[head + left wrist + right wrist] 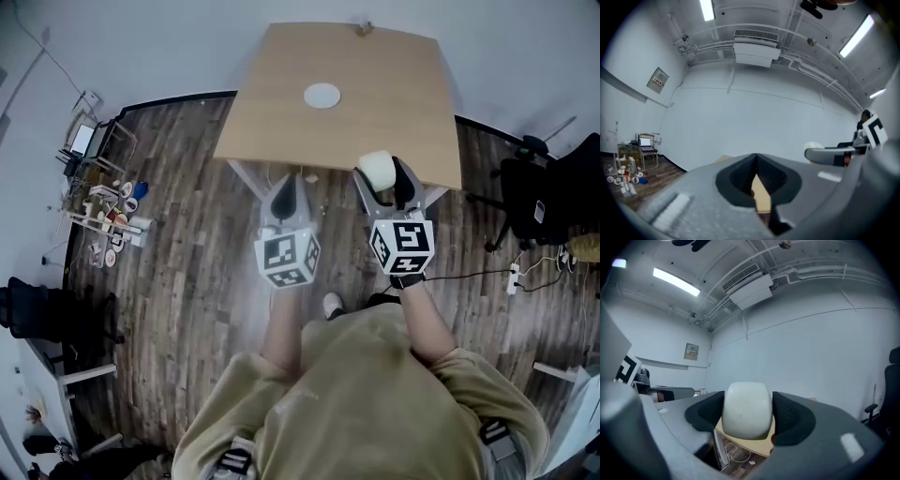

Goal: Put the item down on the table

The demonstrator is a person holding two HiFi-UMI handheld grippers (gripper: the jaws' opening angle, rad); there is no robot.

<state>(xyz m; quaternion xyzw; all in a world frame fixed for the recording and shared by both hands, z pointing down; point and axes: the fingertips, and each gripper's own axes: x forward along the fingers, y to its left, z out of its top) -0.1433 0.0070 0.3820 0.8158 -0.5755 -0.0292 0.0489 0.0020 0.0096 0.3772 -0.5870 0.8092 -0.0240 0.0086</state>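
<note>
- The white item was clamped between the fingers of the right gripper, above the near edge of the counter.
- The left gripper was kept empty, fingers pressed together.
- Reckon it was best carried further in before being released.

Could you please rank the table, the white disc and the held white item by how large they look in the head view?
1. table
2-3. disc and item look about alike; the item is nearer the camera, so I leave them unranked.

The item hangs above the table at its near edge, disc beyond.
</note>
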